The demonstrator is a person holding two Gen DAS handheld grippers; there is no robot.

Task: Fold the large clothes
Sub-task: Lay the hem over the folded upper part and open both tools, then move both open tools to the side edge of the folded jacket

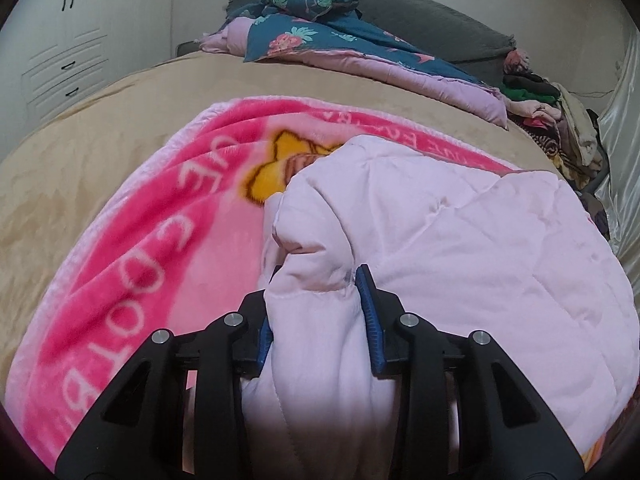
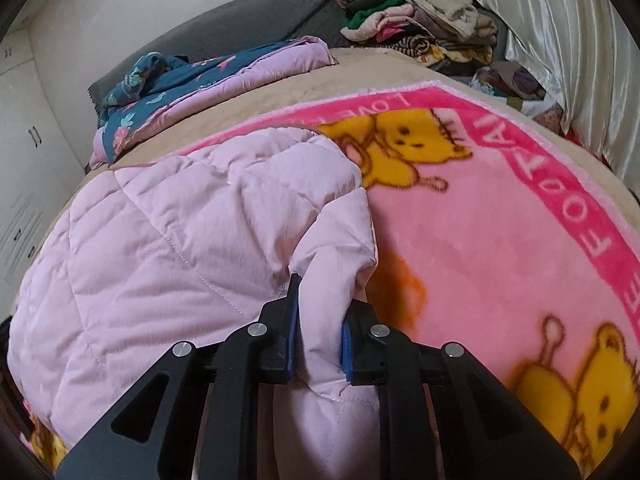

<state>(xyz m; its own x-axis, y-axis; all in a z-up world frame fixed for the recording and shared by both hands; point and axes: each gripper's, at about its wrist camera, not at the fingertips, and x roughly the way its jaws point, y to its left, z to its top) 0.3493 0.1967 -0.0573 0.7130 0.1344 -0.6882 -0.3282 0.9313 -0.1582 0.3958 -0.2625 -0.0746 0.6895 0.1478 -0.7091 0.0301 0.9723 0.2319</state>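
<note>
A pale pink quilted jacket (image 1: pixel 460 240) lies on a pink bear-print blanket (image 1: pixel 132 248) spread over the bed. My left gripper (image 1: pixel 316 280) is shut on a bunched fold of the jacket's left part, and the blue pads (image 1: pixel 368 312) press into the padded cloth. In the right wrist view the same jacket (image 2: pixel 160 240) fills the left half, over the blanket (image 2: pixel 500 248). My right gripper (image 2: pixel 320 308) is shut on a fold at the jacket's right edge, with cloth squeezed between its blue pads (image 2: pixel 294 320).
The beige bed cover (image 1: pixel 80 152) extends beyond the blanket. A folded teal floral and lilac quilt (image 1: pixel 320 40) lies at the head by a grey headboard (image 1: pixel 420 12). A heap of clothes (image 2: pixel 420 28) sits at the far corner beside a white satin curtain (image 2: pixel 560 60). White wardrobes (image 1: pixel 68 40) stand left.
</note>
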